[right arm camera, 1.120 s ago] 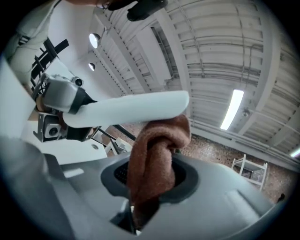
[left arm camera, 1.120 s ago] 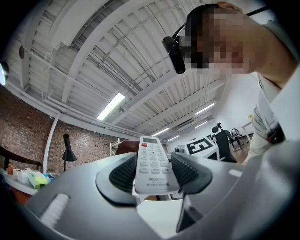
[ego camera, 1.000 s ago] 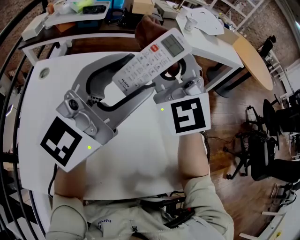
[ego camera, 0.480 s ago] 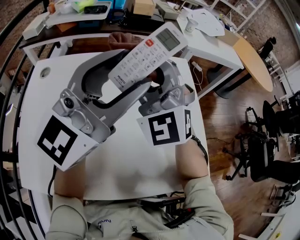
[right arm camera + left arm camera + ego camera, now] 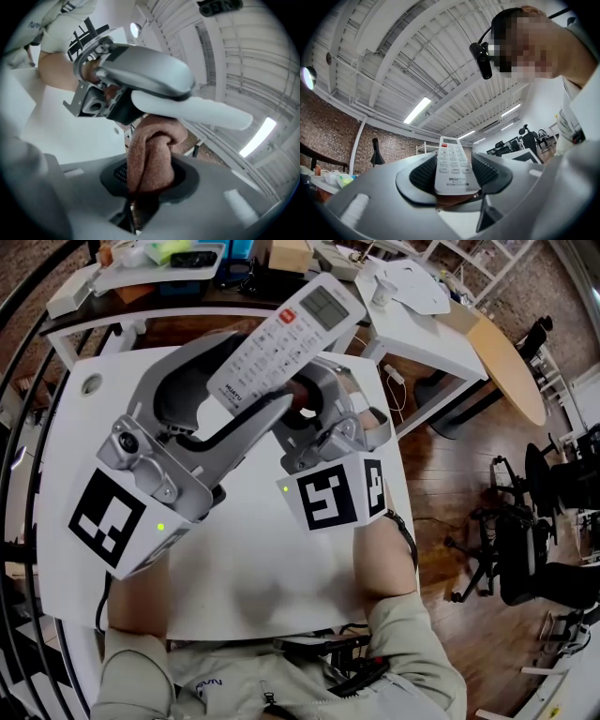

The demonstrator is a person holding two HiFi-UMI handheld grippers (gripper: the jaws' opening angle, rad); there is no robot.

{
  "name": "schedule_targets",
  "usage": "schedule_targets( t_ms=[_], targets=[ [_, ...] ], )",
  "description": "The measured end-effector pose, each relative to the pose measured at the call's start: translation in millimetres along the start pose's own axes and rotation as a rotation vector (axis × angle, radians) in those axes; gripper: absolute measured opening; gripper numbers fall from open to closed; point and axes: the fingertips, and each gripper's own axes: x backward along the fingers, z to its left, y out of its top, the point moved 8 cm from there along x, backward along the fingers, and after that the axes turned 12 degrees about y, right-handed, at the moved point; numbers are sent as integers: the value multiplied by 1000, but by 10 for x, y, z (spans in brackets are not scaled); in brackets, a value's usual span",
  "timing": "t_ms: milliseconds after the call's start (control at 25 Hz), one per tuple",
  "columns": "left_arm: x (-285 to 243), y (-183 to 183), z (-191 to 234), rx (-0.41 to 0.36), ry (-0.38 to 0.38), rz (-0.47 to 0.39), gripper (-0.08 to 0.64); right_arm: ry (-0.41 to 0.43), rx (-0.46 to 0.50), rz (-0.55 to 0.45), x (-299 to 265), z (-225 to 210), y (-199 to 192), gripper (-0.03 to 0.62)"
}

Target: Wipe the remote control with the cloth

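Cloth, brown terry clamped in the right gripper, has been drawn back and rolled along the underside of the white remote control, whose lower end is pinched in the left gripper above the tabletop's far edge; 1 wiping stroke is judged under way

One remote control and one cloth are counted. Two grippers are counted: one left gripper and one right gripper. One white desk is seen, and one round wooden tabletop beyond its right edge.
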Motion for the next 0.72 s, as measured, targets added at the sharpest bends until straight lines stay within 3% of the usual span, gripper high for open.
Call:
schedule_targets(
  t_ms=[160,360,520,720],
  targets=[
    [-2,-6,-8,3,5,11,244,-108,-133,-34,136,-275,-142,100],
    [-19,-31,-21,33,18,33,244,-251,-374,-105,347,-551,-346,100],
    [-20,-52,-21,29,18,38,244,-306,-398,-102,435,-638,-392,100],
    [-24,-54,-23,18,25,40,244,-310,-344,-102,437,-617,-290,100]
  ],
)
